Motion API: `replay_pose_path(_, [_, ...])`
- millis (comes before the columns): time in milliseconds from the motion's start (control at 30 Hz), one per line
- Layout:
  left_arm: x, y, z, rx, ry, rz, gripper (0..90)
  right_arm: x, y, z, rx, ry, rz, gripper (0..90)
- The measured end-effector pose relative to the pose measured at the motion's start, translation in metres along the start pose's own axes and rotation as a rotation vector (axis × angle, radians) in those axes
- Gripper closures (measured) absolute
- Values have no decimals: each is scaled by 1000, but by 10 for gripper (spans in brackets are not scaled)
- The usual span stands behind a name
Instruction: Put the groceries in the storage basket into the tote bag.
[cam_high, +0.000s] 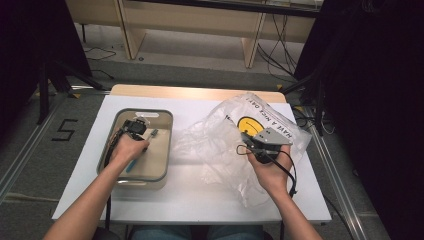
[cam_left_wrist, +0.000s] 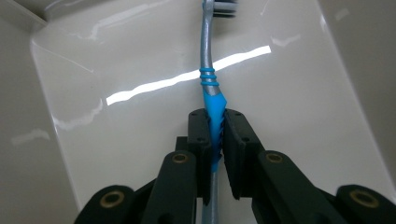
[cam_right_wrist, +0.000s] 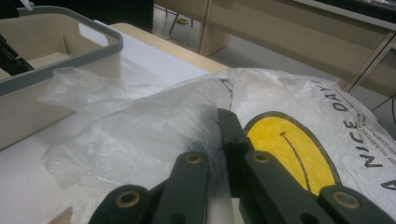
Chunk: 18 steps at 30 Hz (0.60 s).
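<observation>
The left gripper (cam_left_wrist: 215, 128) has its two black jaws clamped on the blue rubber grip of a silver-and-blue plastic toothbrush (cam_left_wrist: 208, 79), with the pads pressing the handle from both sides. In the left gripper view the handle runs straight away from the jaws, past three thin blue rings, to a bristled head that is blurred at the far edge. Under the brush lies the glossy cream floor of a rectangular cream plastic tub with a grey rim (cam_high: 167, 131). From the high view the left gripper (cam_high: 136, 128) sits inside this tub, toward its far end, and the toothbrush (cam_high: 141, 151) lies slanted across the tub's floor. The tub stands on the left half of a white-topped table (cam_high: 195, 197).

The right gripper (cam_right_wrist: 219, 135) is closed on a fold of a thin, crumpled, translucent white plastic bag printed with a yellow smiley face and black lettering (cam_right_wrist: 299, 154); film is pinched between its jaws. In the high view the right gripper (cam_high: 252, 142), with its grey three-cornered plate on top, holds the bag (cam_high: 225, 140) at its near-middle, and the bag spreads over the right half of the table, its left edge just beside the tub. The two grippers are well apart.
</observation>
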<state>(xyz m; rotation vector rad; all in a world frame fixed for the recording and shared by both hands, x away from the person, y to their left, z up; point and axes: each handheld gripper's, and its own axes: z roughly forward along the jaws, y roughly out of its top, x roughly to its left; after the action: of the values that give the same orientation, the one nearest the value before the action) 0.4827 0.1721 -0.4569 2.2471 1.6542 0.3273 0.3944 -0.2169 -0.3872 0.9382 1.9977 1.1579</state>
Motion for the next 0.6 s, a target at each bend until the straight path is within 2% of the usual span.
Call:
replay_pose_path(367, [2, -1, -11, -97, -4, -17, 813, 0, 0, 0, 1, 0, 2, 900])
replay_pose_path(600, [0, -1, -21, -177, -27, -32, 813, 0, 0, 0, -2, -1, 2, 900])
